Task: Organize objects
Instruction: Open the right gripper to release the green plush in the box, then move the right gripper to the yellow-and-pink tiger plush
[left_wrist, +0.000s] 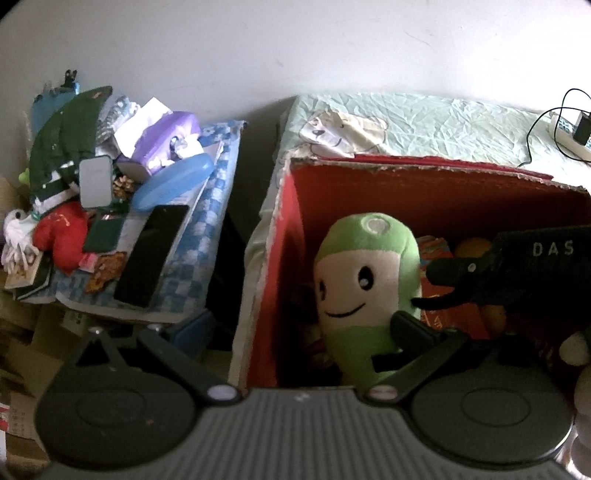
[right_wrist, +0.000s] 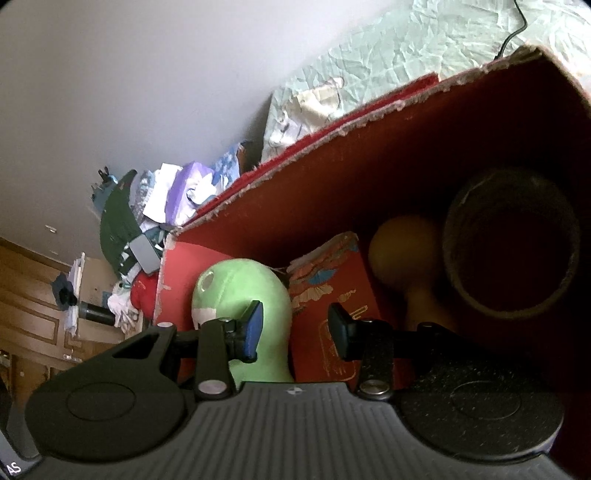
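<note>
Left wrist view first: the green plush toy (left_wrist: 364, 291) stands upright inside the red cardboard box (left_wrist: 291, 206), in the lower middle of the frame, its smiling face turned toward the camera. The left gripper (left_wrist: 295, 325) is spread wide and holds nothing; its right finger (left_wrist: 413, 326) lies against the toy's lower side, while the left finger sits outside the box wall. The right gripper (left_wrist: 436, 284) reaches in from the right edge, its dark tips just beside the toy's cheek.

From the right wrist view, the right gripper (right_wrist: 295, 328) is parted and empty, the blue-padded finger (right_wrist: 251, 330) in front of the plush toy (right_wrist: 240, 291) and the other in front of a red patterned packet (right_wrist: 332, 288). A yellow rounded object (right_wrist: 406, 247) and a dark cylinder (right_wrist: 509, 240) lie further right in the box (right_wrist: 332, 192).

At the left of the left wrist frame, a cluttered pile (left_wrist: 110, 192) rests on a blue checked cloth (left_wrist: 207, 206).
</note>
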